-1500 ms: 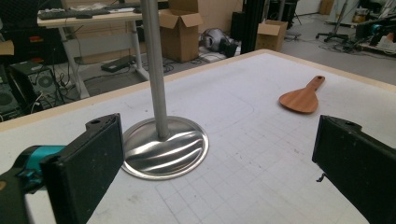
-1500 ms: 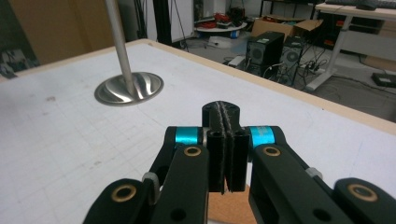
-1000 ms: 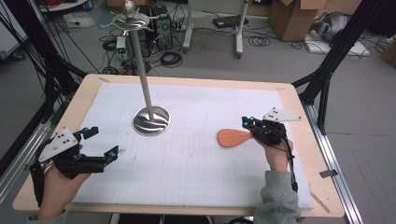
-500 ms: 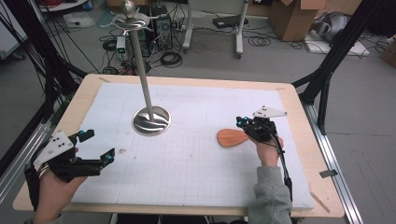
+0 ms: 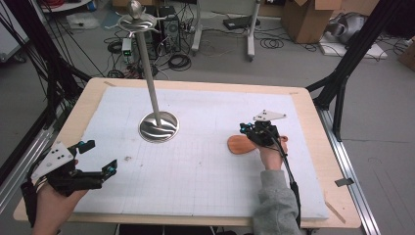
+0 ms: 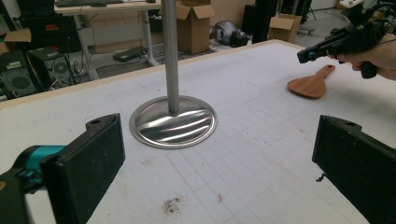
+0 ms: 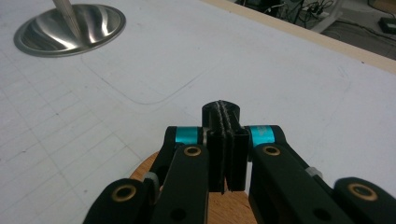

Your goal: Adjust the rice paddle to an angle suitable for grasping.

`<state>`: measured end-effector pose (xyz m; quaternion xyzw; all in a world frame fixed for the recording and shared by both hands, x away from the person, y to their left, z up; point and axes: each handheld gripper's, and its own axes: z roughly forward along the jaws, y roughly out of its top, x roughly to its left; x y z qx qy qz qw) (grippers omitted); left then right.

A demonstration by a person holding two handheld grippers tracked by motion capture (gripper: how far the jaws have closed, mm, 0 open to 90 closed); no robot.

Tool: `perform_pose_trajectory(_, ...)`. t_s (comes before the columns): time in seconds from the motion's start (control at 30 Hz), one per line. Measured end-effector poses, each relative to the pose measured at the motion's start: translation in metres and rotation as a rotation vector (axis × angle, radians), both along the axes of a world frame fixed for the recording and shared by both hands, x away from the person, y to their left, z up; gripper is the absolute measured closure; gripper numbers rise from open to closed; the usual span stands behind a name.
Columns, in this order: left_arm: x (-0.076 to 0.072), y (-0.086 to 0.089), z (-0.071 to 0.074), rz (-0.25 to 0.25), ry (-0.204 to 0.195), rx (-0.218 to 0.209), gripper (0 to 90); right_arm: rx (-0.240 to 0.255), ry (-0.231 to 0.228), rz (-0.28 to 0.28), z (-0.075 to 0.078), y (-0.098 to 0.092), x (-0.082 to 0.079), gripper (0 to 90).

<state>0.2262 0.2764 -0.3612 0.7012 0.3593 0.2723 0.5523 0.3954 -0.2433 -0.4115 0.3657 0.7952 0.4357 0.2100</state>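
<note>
Wooden spatula (image 5: 243, 144) lies flat on the counter (image 5: 205, 161), blade just under the right tool (image 5: 247, 131), whose jaws are pressed together with nothing between them, hovering over the blade, likely lining up for a pickup. Left tool (image 5: 100, 159) sits well apart, jaws spread wide and empty, seemingly waiting. Beyond both tools stands a metal stand (image 5: 157, 126) on its round base. The counter carries a white gridded mat, a few dark specks; cables and cardboard boxes clutter the floor behind.
</note>
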Motion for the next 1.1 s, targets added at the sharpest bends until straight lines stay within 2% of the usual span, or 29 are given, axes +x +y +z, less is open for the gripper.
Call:
perform_pose_trajectory(0.17, -0.004, 0.003, -0.002, 0.010, 0.008, 0.006, 2.9, -0.013, -0.007, 0.000, -0.006, 0.007, 0.005, 89.3)
perform_pose_trajectory(0.47, -0.008, 0.008, -0.003, 0.028, 0.011, 0.008, 2.9, -0.020, 0.033, -0.011, -0.017, 0.013, 0.015, 89.3)
perform_pose_trajectory(0.5, -0.009, 0.009, -0.003, 0.028, 0.013, 0.011, 2.9, -0.030, 0.052, 0.000, -0.019, 0.017, 0.016, 89.3)
perform_pose_trajectory(0.57, -0.009, 0.009, -0.004, 0.030, 0.013, 0.011, 2.9, -0.032, 0.060, 0.001, -0.019, 0.019, 0.016, 89.3)
perform_pose_trajectory(0.6, -0.010, 0.009, -0.004, 0.031, 0.014, 0.014, 2.9, -0.060, 0.058, 0.001, -0.020, 0.024, 0.018, 89.3)
perform_pose_trajectory(0.73, -0.011, 0.010, -0.004, 0.034, 0.015, 0.014, 2.9, -0.095, 0.072, 0.000, -0.023, 0.028, 0.020, 89.3)
perform_pose_trajectory(0.9, -0.012, 0.011, -0.005, 0.036, 0.017, 0.015, 2.9, -0.099, 0.088, -0.014, -0.027, 0.028, 0.022, 89.3)
perform_pose_trajectory(1.1, -0.012, 0.010, -0.006, 0.034, 0.023, 0.019, 2.9, -0.137, 0.095, -0.021, -0.030, 0.032, 0.025, 89.3)
